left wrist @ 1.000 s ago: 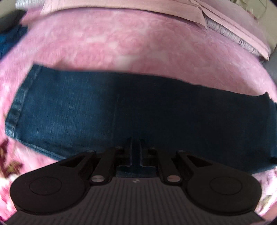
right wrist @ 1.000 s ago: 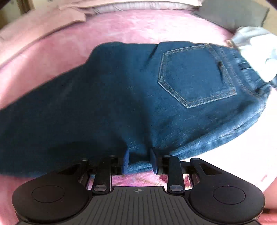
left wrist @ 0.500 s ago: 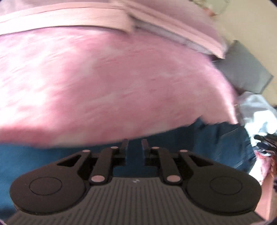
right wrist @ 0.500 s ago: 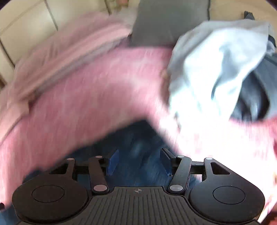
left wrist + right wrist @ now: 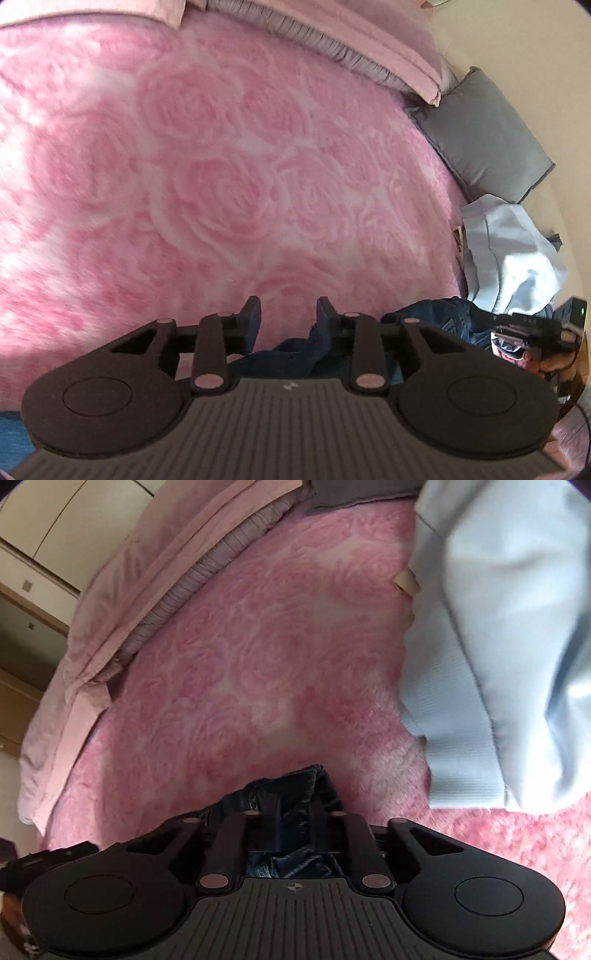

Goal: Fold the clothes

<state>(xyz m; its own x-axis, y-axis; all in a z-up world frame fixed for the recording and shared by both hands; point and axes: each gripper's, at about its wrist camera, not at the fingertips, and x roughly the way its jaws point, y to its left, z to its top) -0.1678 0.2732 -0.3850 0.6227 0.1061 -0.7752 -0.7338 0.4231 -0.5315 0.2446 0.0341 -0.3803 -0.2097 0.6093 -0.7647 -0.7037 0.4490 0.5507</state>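
Left claw: my left gripper has its fingers spread apart, with pink pile showing in the gap between the tips
Jeans, left view: the jeans bunch low behind and under the fingers, a fold rising against the inner side of the right-hand finger; I see nothing pinched
Right claw: on my right gripper the fingertips are buried under denim, so I cannot tell whether they are apart or clamped
Jeans, right view: the jeans heap up in a crumpled mound between the finger arms and spill forward past where the tips should be
Bed cover: rose-patterned pink blanket fills both views ahead of the claws
Other clothes: pale blue garment lies to the right of the denim mound, apart from it
Cushion: grey cushion sits at the far right edge of the blanket
Bedding: folded pink duvet along the far side
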